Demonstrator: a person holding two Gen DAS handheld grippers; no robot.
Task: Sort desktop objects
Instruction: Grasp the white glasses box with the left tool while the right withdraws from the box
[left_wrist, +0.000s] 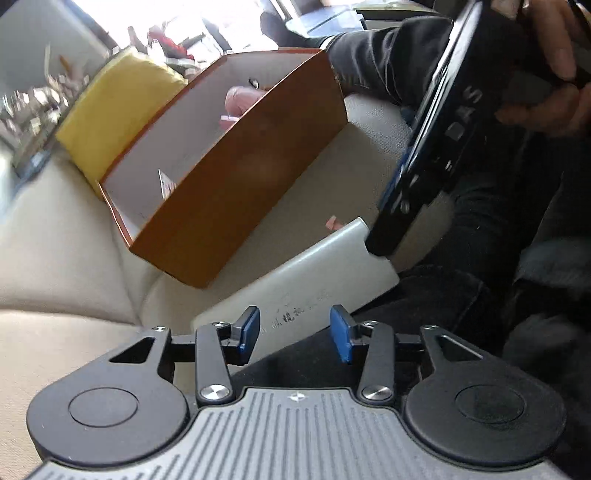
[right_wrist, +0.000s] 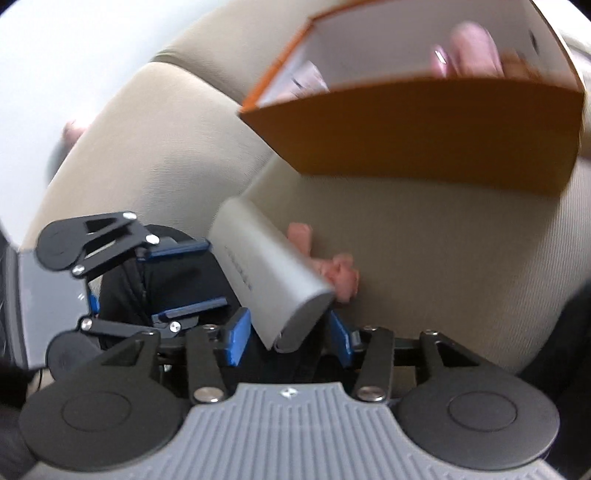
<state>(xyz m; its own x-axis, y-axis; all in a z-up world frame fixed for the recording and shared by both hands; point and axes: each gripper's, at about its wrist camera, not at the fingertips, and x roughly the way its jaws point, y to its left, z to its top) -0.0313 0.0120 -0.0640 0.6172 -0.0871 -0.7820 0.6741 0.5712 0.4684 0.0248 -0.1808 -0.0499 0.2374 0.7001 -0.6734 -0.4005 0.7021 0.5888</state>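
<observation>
An open orange box with a white inside stands on a beige sofa cushion; it also shows in the right wrist view. A silver-grey flat case lies in front of the box. My right gripper is shut on the grey case at its near end; its body shows in the left wrist view. My left gripper is open, its blue pads to either side of the case's other end, not touching. Small pink objects lie by the case.
A yellow cushion leans behind the box. A pink item and small cards sit inside the box. The person's dark-clothed legs are at the right. The left gripper shows in the right wrist view.
</observation>
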